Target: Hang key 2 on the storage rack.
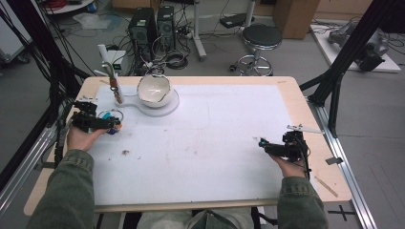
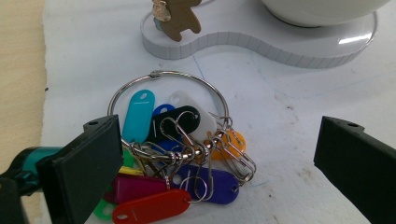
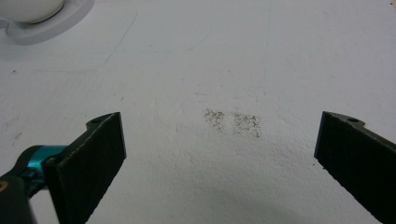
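Observation:
A metal key ring [image 2: 164, 74] with several coloured plastic tags [image 2: 149, 205] and clips lies on the white mat, at the left in the high view [image 1: 111, 116]. My left gripper [image 1: 114, 125] [image 2: 217, 158] hovers over it, open, jaws either side of the tags. A white bowl [image 1: 154, 88] sits on a white base plate [image 2: 280, 44] behind the ring, with a small brown figure [image 2: 177, 18] on a post at the plate's end. My right gripper [image 1: 263, 143] [image 3: 219, 154] is open over bare mat at the right.
The white mat [image 1: 200, 143] covers most of the wooden table [image 1: 315, 162]. A white rod [image 1: 109, 67] stands up from the plate's left end. Dark smudges [image 3: 233, 122] mark the mat. Beyond the table are a stool [image 1: 260, 40] and computer towers [image 1: 143, 28].

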The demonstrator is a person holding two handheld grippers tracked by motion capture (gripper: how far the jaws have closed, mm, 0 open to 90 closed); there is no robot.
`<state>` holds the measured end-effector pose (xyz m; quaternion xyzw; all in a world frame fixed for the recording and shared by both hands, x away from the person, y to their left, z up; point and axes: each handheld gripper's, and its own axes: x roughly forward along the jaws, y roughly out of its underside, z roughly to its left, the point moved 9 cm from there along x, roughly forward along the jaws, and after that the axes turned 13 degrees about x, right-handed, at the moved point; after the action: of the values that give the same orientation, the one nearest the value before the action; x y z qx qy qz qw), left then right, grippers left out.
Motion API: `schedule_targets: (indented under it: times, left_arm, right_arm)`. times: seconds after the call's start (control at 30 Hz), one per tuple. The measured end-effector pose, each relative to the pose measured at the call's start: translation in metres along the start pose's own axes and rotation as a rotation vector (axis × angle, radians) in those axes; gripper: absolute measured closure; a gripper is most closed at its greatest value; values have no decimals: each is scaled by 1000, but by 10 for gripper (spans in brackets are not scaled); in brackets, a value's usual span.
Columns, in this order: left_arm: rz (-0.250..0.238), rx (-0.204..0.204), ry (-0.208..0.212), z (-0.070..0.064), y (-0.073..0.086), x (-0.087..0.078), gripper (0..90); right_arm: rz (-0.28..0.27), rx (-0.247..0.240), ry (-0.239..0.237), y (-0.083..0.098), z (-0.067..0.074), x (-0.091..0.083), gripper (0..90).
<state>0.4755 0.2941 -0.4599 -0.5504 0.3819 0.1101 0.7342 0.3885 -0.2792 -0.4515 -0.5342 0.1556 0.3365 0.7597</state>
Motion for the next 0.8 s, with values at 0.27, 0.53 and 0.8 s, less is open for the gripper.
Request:
schedule_targets:
  times: [0.27, 0.53, 0.8]
  left_arm:
    - [61, 48, 21, 0, -9, 8, 19]
    - [97, 57, 47, -7, -9, 18, 19]
    - [149, 45, 50, -3, -2, 25, 33]
  right_arm:
    - [2, 0, -3, 1, 1, -1, 10]
    - [0, 8, -2, 1, -1, -3, 10]
    - [4, 8, -5, 1, -1, -3, 10]
